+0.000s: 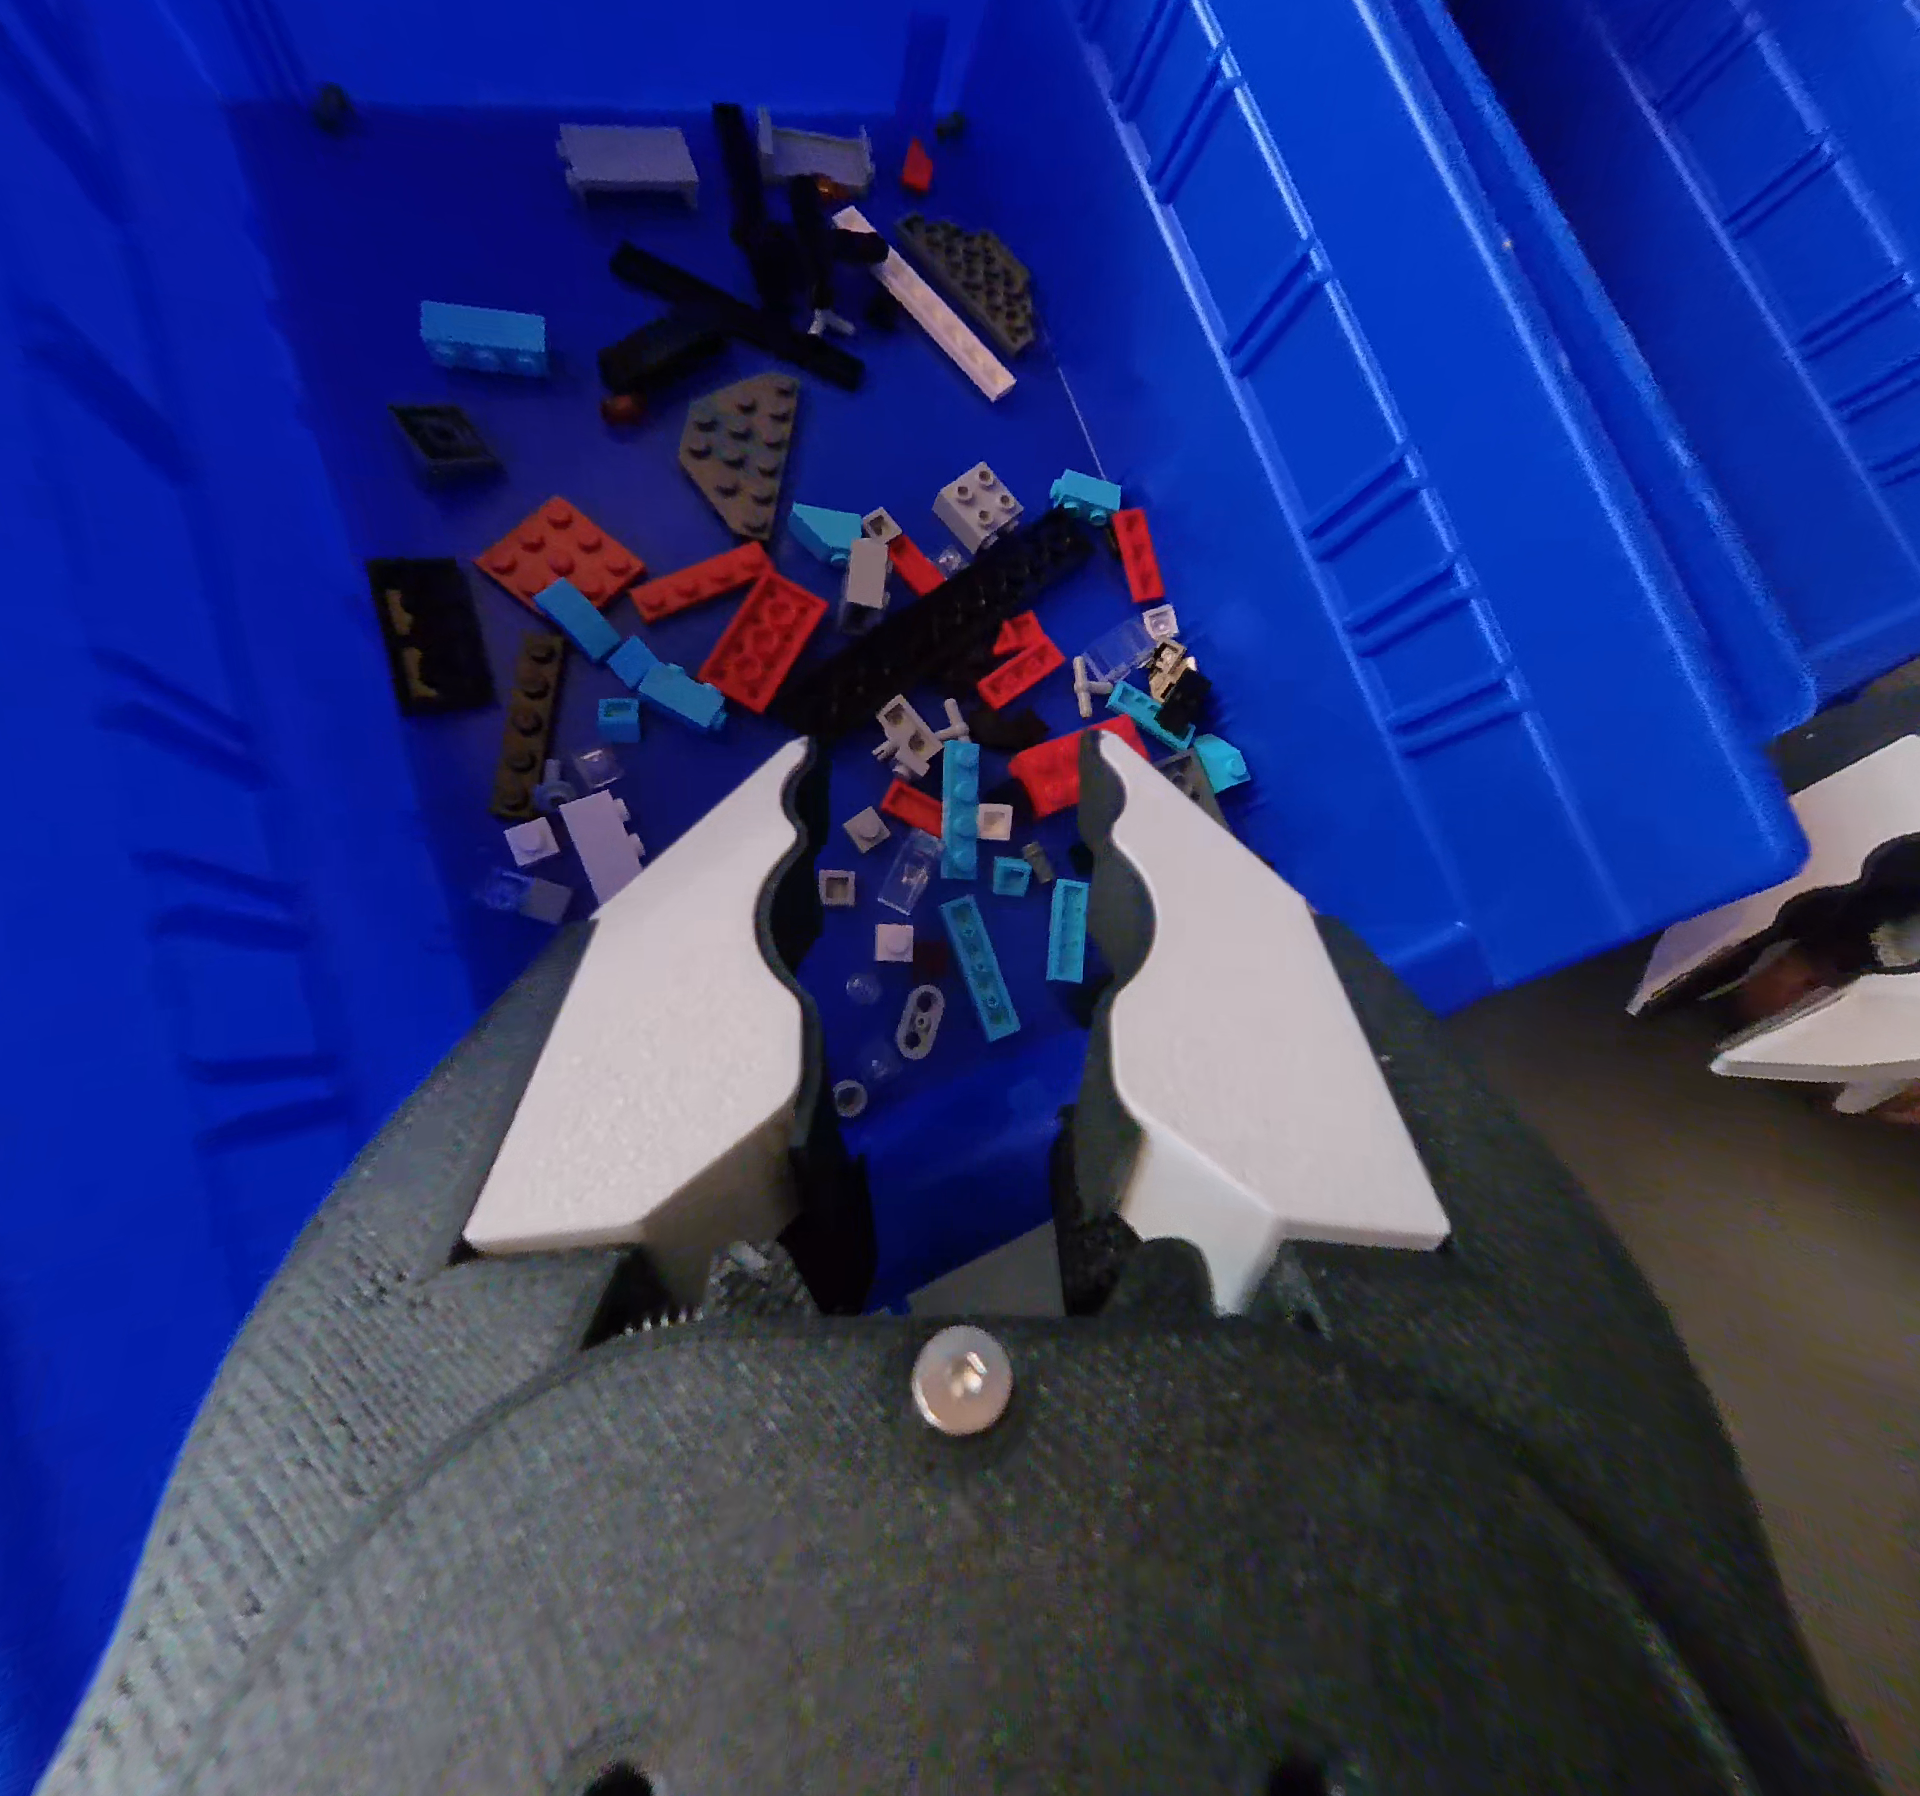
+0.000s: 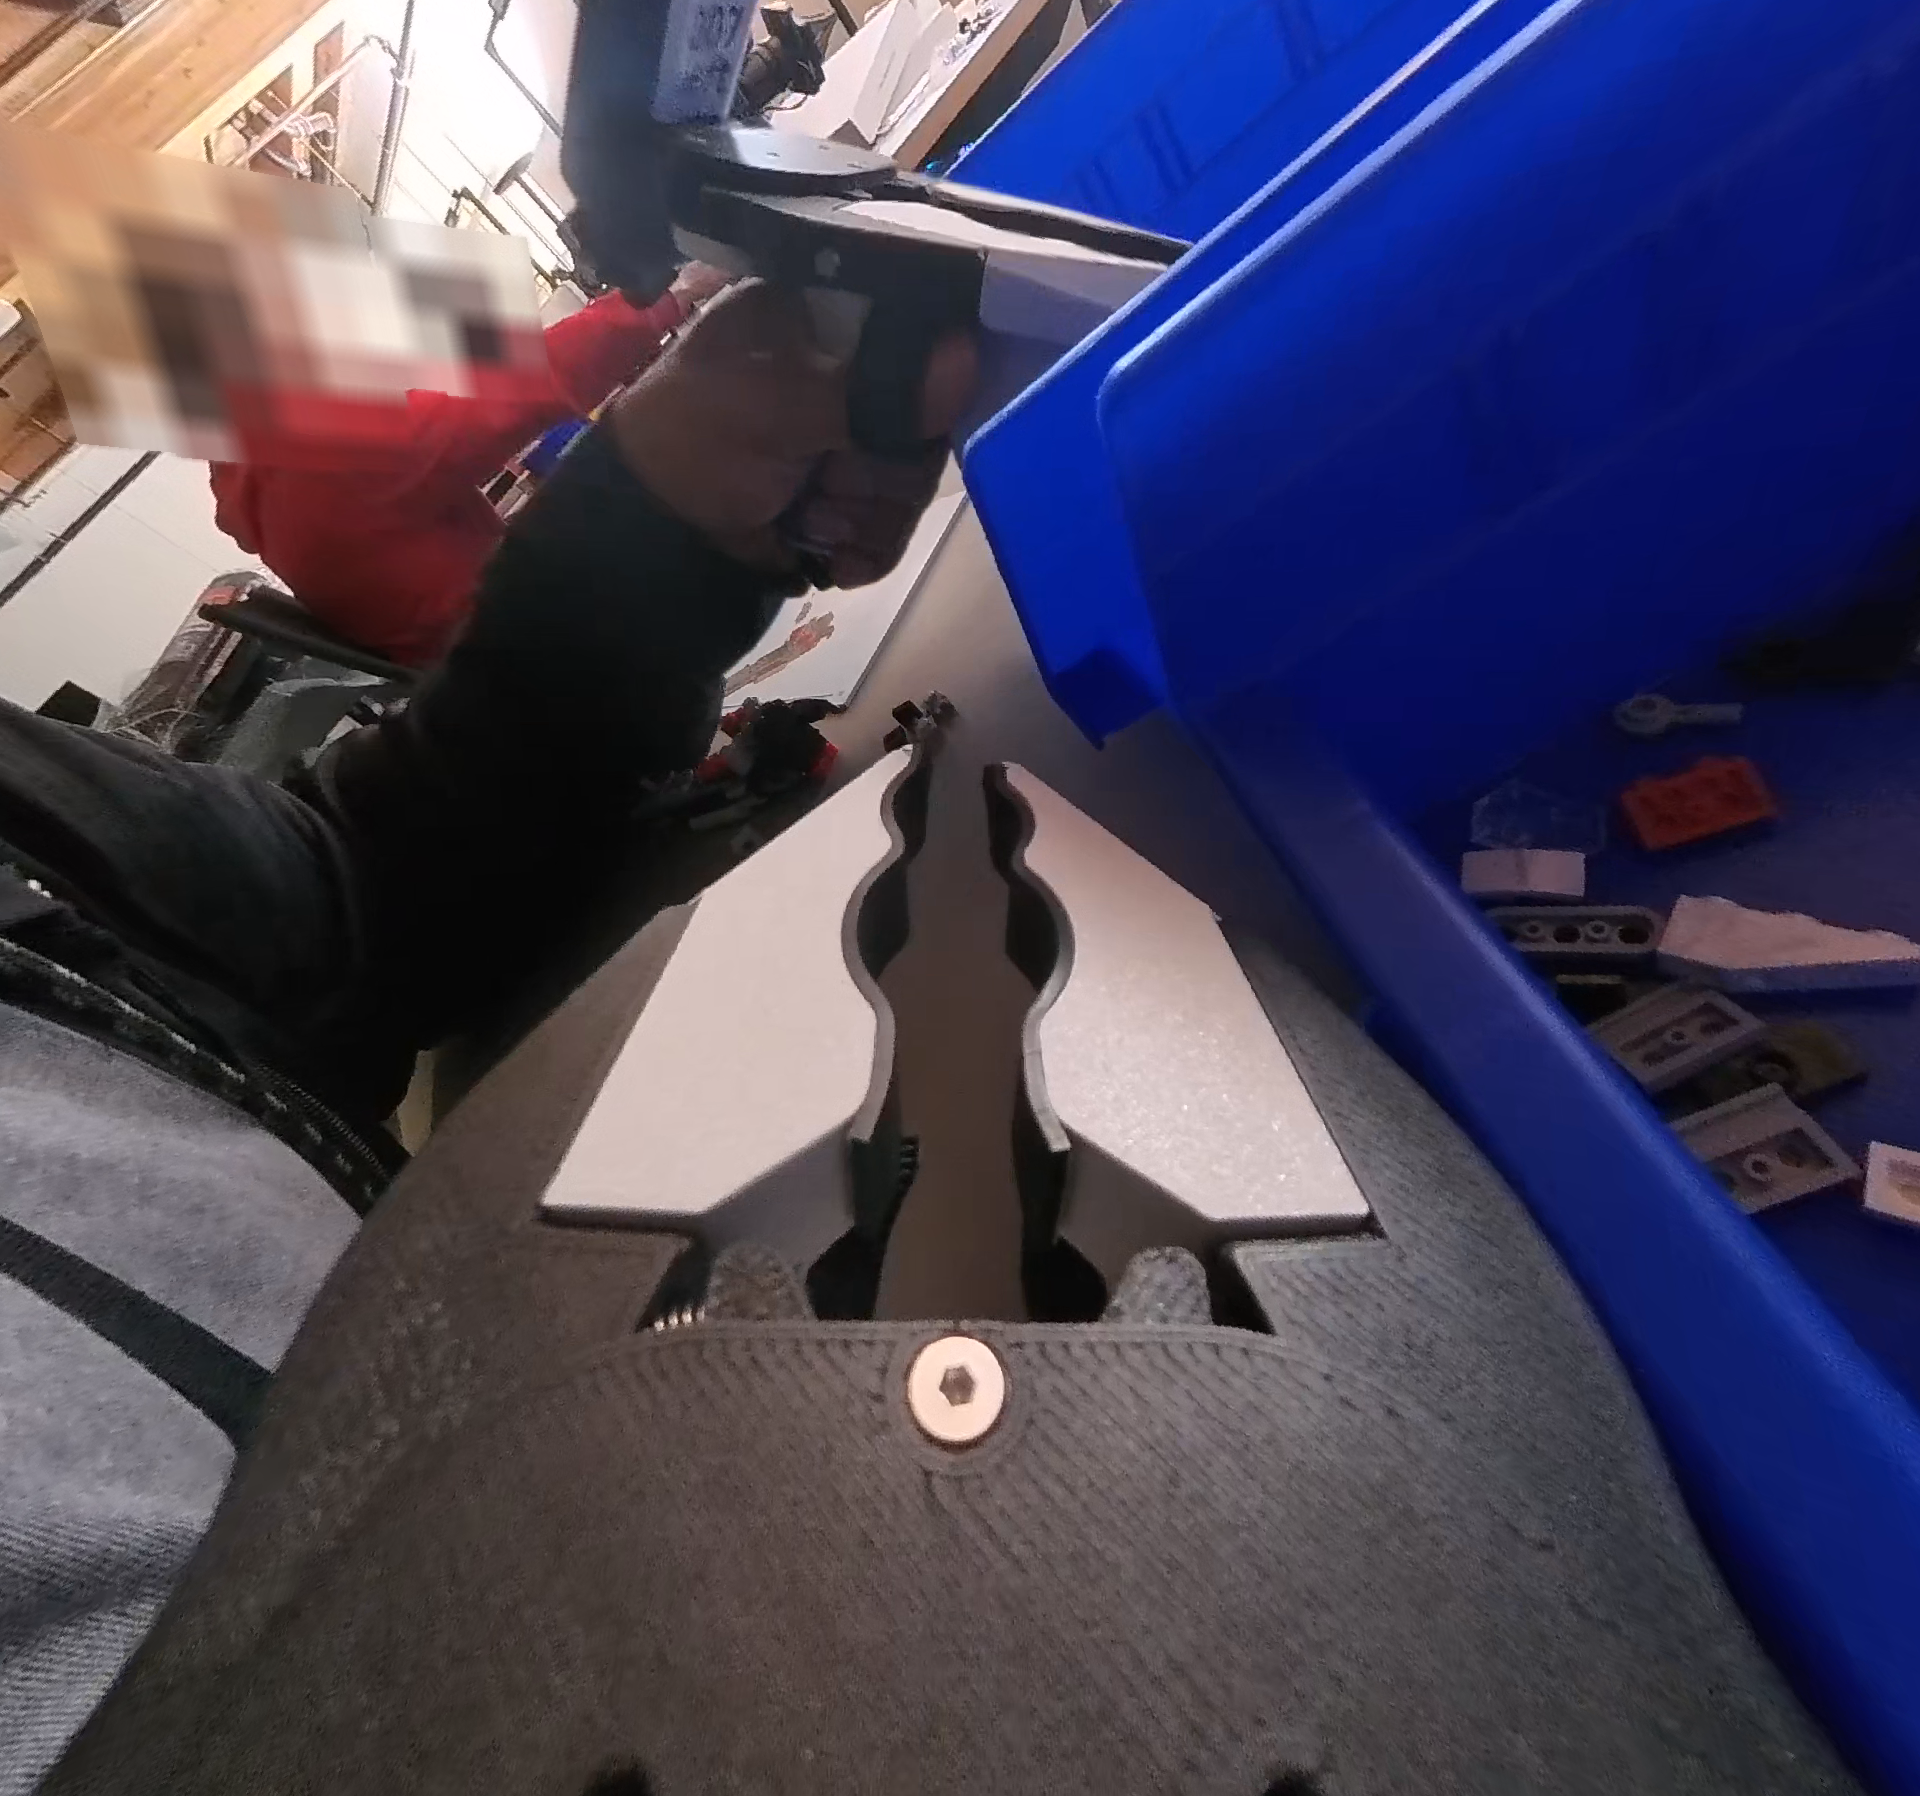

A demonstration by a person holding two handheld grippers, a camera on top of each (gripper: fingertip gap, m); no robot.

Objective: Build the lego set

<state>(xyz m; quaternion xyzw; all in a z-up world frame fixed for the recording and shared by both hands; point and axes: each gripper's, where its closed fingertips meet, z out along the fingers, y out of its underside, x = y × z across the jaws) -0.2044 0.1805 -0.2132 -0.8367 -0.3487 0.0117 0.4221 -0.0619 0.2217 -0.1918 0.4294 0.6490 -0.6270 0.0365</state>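
My left gripper [image 1: 951, 759] is open and empty, reaching down into a blue bin [image 1: 208, 707]. It hovers over several loose lego pieces: a long black plate [image 1: 940, 619], red plates [image 1: 767, 626], light blue bricks [image 1: 961, 821] and grey wedge plates [image 1: 743, 453]. It also shows in the right wrist view [image 2: 1091, 255], held by a hand, with its fingers over the bin's rim. My right gripper [image 2: 961, 767] is over the grey table, beside the bins, jaws a narrow gap apart with nothing between them. It shows at the right edge of the left wrist view [image 1: 1808, 967].
A second blue bin [image 2: 1558, 1175] to the right holds grey, red and clear pieces [image 2: 1694, 1029]. A part-built lego model [image 2: 774, 744] and a small piece [image 2: 920, 712] lie on the grey table [image 2: 1091, 811]. A person in red sits behind. The long black plate [image 1: 940, 619] sits 5 cm or so from the ends of my left fingers.
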